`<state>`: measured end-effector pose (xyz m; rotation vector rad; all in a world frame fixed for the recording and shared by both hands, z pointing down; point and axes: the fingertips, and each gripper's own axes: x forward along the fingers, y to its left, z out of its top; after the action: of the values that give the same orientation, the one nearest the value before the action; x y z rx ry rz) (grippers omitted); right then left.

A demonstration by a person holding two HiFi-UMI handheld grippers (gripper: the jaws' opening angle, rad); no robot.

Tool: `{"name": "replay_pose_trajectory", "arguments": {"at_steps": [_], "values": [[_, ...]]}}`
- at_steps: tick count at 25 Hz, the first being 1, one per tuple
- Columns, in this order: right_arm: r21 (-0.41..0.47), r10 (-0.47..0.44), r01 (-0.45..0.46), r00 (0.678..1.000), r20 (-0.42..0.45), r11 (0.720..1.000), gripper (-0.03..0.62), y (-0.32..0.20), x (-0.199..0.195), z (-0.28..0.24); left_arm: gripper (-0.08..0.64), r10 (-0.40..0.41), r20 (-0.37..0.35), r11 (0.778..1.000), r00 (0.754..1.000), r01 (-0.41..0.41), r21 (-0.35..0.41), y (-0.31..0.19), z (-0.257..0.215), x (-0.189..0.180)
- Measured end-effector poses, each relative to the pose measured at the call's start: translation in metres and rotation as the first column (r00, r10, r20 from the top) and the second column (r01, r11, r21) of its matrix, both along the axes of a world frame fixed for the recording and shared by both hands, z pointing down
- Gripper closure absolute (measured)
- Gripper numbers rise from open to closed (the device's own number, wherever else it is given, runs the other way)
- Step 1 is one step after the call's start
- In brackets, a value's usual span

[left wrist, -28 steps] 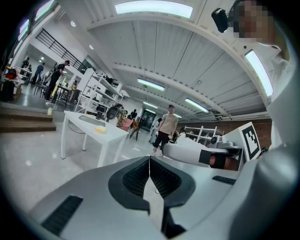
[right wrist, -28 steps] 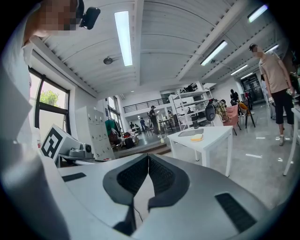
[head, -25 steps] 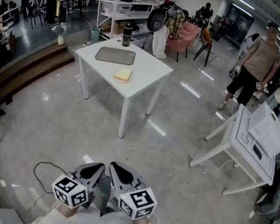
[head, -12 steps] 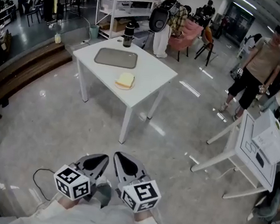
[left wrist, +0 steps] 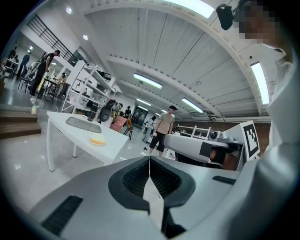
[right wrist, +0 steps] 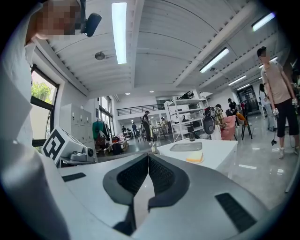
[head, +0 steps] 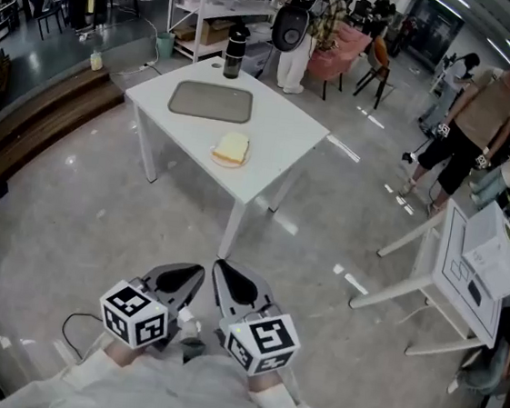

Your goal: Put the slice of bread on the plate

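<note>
White counter (head: 281, 137) stands far off in front of my fingers, across a shiny floor (head: 99, 208). On it lies the slice of bread (head: 231, 148), pale yellow, near the edge that faces me. It is not on the tray (head: 210, 102) yet. The grey tray, which I think is the plate I must use, sits just past the bread and a bit to the left, with bare counter between them. A dark bottle (head: 234, 62) stands at the far edge, behind the tray.

I hold my left gripper (head: 194, 274) and my right gripper (head: 220, 268) close in to me, side by side. The left fingers (left wrist: 136, 178) are pressed together with nothing between them. The right fingers (right wrist: 161, 176) are pressed together too, and they hold nothing.

The bread is almost straight ahead of both pairs of fingers and well apart from them, so I think I must walk up to the counter before I can reach. It lies a tiny bit to the right, so my right fingers look a little nearer, but only just. From here the bread looks nearly square, and I cannot tell which side is longer. I think the fingers must spread first, take the bread from its near edge, then carry it away from me and left to the tray.
</note>
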<state>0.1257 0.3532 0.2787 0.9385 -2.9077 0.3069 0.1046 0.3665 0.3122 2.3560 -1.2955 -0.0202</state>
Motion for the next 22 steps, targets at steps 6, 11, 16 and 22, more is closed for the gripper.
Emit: {"name": "replay_pose_trajectory", "arguments": {"at_steps": [6, 11, 16, 22], "values": [[-0.012, 0.014, -0.015, 1.0, -0.019, 1.0, 0.578, -0.023, -0.017, 0.009, 0.551, -0.003, -0.031, 1.0, 1.0, 0.003, -0.019, -0.022, 0.008, -0.019], [-0.037, 0.033, -0.035, 0.998, -0.048, 0.999, 0.578, -0.036, -0.022, 0.022, 0.551, -0.008, -0.062, 0.999, 0.998, 0.006, -0.038, -0.04, 0.015, -0.03], [-0.048, 0.039, -0.042, 0.998, -0.049, 0.998, 0.578, -0.058, -0.025, 0.032, 0.551, -0.001, -0.062, 0.999, 0.998, -0.001, -0.047, -0.061, 0.022, -0.035], [-0.078, 0.039, -0.042, 0.998, -0.049, 0.996, 0.578, -0.097, -0.038, 0.037, 0.551, -0.021, -0.049, 0.999, 0.999, 0.019, -0.042, -0.1, 0.022, -0.049]]}}
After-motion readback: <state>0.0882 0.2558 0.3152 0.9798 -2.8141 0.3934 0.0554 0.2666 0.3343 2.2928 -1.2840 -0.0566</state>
